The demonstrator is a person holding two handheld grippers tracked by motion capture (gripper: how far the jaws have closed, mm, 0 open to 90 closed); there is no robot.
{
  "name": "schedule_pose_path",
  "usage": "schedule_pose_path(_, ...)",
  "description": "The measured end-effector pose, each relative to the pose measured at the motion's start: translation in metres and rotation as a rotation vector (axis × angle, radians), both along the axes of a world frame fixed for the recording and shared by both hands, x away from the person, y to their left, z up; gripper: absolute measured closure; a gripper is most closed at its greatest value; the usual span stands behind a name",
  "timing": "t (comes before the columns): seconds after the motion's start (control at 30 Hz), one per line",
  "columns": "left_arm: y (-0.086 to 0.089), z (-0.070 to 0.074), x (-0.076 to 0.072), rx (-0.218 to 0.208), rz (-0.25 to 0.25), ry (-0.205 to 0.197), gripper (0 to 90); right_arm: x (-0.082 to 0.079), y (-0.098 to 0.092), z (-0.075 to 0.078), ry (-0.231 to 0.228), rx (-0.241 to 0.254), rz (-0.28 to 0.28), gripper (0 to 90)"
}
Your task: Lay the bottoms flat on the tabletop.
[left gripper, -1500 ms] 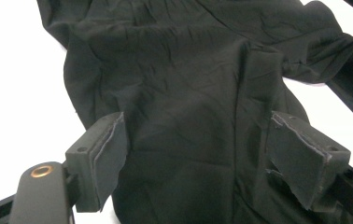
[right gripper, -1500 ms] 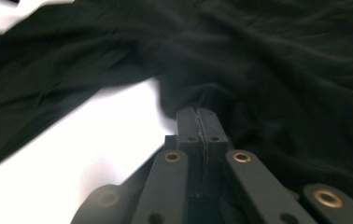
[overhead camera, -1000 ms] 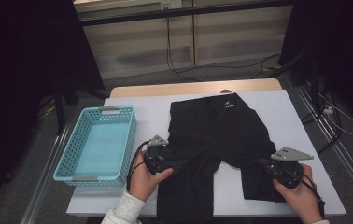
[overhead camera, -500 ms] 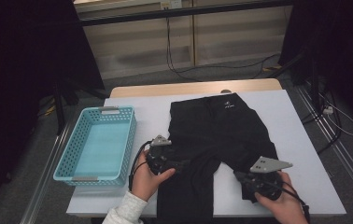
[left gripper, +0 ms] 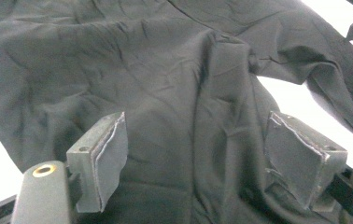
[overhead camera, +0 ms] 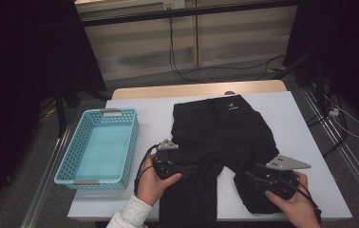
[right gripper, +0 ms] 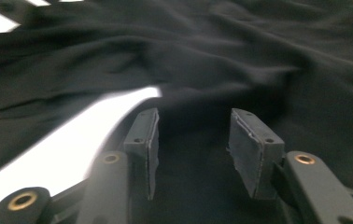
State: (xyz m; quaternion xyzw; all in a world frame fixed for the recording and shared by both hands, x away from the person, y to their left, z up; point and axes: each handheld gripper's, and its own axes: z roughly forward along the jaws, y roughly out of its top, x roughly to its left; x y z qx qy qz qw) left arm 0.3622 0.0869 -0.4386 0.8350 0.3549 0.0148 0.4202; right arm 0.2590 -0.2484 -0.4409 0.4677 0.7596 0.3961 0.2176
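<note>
An empty blue basket (overhead camera: pixel 98 147) sits at nine o'clock of the black shorts (overhead camera: pixel 225 142). Left tool (left gripper: pixel 195 154) wide; right tool (right gripper: pixel 193 140) just opening, gripping nothing; near hem cut off.

Black trousers (overhead camera: pixel 225 142): thin woven cloth, matt, finely creased, soft folds along the legs; small pale printed mark at the waistband.
Basket (overhead camera: pixel 120 156): turquoise plastic, perforated walls, smooth slightly glossy floor, grey tabs on the short rims.
Table (overhead camera: pixel 291 123): white top, smooth, matt; bare pale wood strip along the far edge.
Left gripper (left gripper: pixel 198 163): black matt plastic jaws, grey rubbery pads (left gripper: pixel 111 158) with rough, frayed edges, brass-coloured rivets.
Right gripper (right gripper: pixel 193 144): same black matt plastic, grey pads, brass-coloured rivets; grey matt plate on top in the high view.
Sleeve (overhead camera: pixel 130 216): pale knitted cloth, ribbed cuff.
Floor: grey carpet, rough.
</note>
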Motion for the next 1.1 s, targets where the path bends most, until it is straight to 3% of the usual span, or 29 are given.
schedule_pose_path(0.2, -0.003, 0.000, -0.001, -0.001, -0.013, 0.002, 23.5, 0.004, -0.032, -0.005, -0.005, -0.013, -0.145, 48.5)
schedule_pose_path(0.33, -0.005, 0.000, -0.001, -0.002, -0.015, 0.001, 23.7, 0.004, -0.048, -0.008, 0.010, -0.019, -0.208, 47.8)
schedule_pose_path(0.53, -0.008, -0.001, 0.000, 0.008, -0.020, -0.008, 23.4, 0.002, -0.053, -0.019, 0.079, -0.030, -0.212, 47.1)
schedule_pose_path(0.6, -0.009, -0.001, 0.000, 0.007, -0.022, -0.013, 23.4, 0.001, -0.053, -0.021, 0.089, -0.057, -0.215, 47.2)
schedule_pose_path(0.73, -0.011, -0.002, 0.000, 0.012, -0.030, -0.015, 23.4, 0.000, -0.054, -0.023, 0.108, -0.056, -0.222, 47.0)
schedule_pose_path(0.8, -0.012, -0.001, 0.000, 0.008, -0.032, -0.017, 23.4, -0.002, -0.054, -0.024, 0.086, -0.076, -0.222, 51.8)
schedule_pose_path(0.87, -0.012, 0.000, -0.001, 0.010, -0.034, -0.027, 23.4, -0.002, -0.053, -0.022, 0.095, -0.068, -0.199, 67.5)
schedule_pose_path(1.0, -0.013, 0.000, -0.001, 0.008, -0.020, -0.054, 22.8, 0.001, -0.050, -0.023, 0.103, -0.038, -0.181, 87.6)
schedule_pose_path(1.1, -0.014, 0.000, -0.001, 0.009, -0.021, -0.060, 22.6, 0.004, -0.047, -0.021, 0.115, -0.015, -0.156, 89.8)
